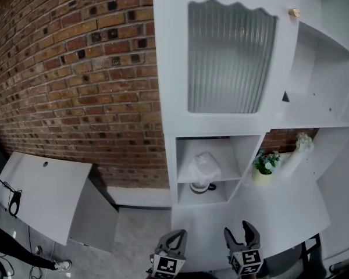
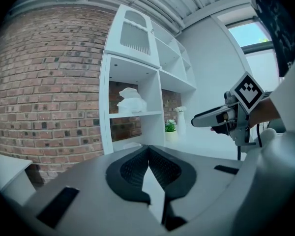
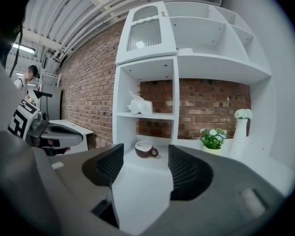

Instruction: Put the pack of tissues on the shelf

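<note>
Though empty, right hand-held gripper (image 3: 146,150) gapes.

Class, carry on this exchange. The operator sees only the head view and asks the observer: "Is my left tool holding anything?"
Observer: No. The left gripper view shows the left tool with its jaws together and nothing between them.
Operator: And the right tool?
Observer: The right gripper view shows the right tool with its jaws apart and empty. A cup stands farther off, in line with the gap.
</note>
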Available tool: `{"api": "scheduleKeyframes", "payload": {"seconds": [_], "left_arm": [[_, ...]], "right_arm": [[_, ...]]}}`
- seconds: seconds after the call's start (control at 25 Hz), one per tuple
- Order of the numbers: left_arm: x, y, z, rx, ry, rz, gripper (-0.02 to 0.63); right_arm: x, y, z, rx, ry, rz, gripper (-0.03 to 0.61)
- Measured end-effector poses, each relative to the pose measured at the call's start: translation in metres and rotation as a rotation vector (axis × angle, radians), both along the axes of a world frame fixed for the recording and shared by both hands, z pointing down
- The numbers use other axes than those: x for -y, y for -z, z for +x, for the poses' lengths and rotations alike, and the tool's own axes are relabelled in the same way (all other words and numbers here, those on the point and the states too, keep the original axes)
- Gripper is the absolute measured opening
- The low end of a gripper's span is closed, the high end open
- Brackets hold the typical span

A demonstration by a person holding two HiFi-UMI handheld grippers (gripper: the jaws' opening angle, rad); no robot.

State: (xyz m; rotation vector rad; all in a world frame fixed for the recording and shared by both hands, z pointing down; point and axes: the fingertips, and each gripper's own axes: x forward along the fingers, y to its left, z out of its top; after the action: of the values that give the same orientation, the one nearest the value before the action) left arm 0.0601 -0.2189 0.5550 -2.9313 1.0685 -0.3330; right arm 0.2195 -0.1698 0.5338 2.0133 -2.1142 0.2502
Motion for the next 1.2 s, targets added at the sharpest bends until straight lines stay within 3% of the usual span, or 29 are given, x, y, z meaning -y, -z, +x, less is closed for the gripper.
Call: {"api": "scheduleKeyframes", "payload": {"seconds": [0.24,0.4,0.64,1.2], "left_arm": [[-0.003,-0.001,0.01,0.007,-0.026,0.0,0.011],[-0.004,-0.002,0.016,0.006,-0.034,0.002,0.011],[-0.001,0.001,0.023,0.008,-0.042,0.018,0.011],[0.005,-0.002,0.016,0.018,-0.013,0.011,0.009]], "right_arm": [[-0.017,-0.013,-0.009,-0.009,0.032,0.007,0.204],[-0.023,-0.016,-0.004,-0.009,-0.009,0.012,0.097],[-0.024,-0.017,0.007,-0.018,-0.038,0.018,0.006],[-0.017,-0.026,0.01,-0.025,-0.045,-0.008,0.005]]}}
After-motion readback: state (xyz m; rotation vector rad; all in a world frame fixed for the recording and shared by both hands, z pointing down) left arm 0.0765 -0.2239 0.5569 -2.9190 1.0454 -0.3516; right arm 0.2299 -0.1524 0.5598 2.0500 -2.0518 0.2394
